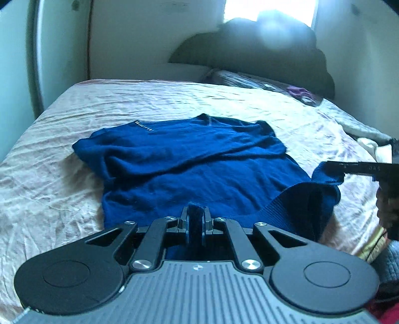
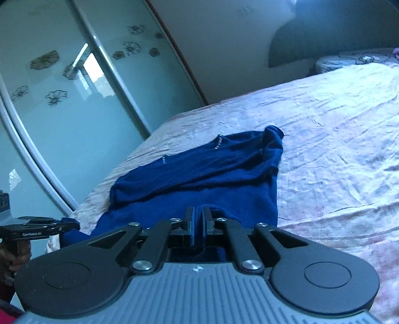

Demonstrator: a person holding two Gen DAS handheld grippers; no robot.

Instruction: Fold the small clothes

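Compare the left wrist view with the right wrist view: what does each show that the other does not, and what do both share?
Only the left wrist view shows the bright window and the purple cloth. Only the right wrist view shows the flower-patterned glass doors. Both show the blue top on the pink bedsheet, with the left gripper and right gripper each shut on its hem.

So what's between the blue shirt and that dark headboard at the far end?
Only bare, wrinkled pink bedsheet lies between the shirt and the headboard; a patterned pillow sits off to the right. The left wrist view shows it.
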